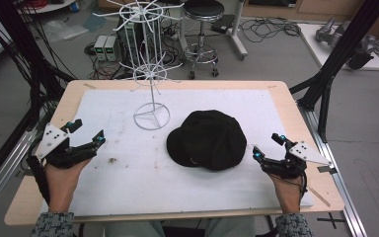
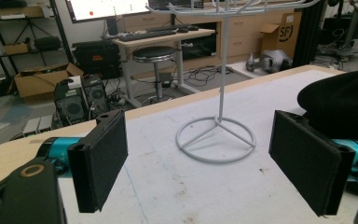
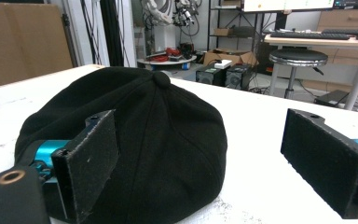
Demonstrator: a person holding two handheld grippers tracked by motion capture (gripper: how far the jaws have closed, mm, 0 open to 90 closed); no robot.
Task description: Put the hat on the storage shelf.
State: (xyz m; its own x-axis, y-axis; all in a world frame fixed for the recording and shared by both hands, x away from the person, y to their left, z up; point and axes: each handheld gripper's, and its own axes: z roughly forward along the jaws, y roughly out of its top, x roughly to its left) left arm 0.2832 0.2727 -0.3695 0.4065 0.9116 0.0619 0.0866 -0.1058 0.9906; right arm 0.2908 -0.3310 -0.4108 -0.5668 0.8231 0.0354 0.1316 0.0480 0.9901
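A black cap [image 1: 207,139] lies crown up in the middle of the white mat, brim toward the left. A white wire display stand [image 1: 151,74] rises behind it, its ring base [image 1: 151,116] on the mat. My left gripper [image 1: 86,131] rests at the table's left side, open, nothing between its jaws. My right gripper [image 1: 266,146] sits at the right, open, a short way from the cap's right edge. In the right gripper view the cap [image 3: 140,135] lies just ahead of the left jaw. The stand's base [image 2: 215,139] shows ahead in the left gripper view, with the cap [image 2: 342,100] at the right.
A white mat [image 1: 128,182] covers the wooden table [image 1: 71,96]. Small dark crumbs [image 1: 112,160] lie on the mat near the left gripper. Black frame posts [image 1: 343,44] stand at the right and left table edges. A stool [image 1: 202,29] and computers stand on the floor beyond.
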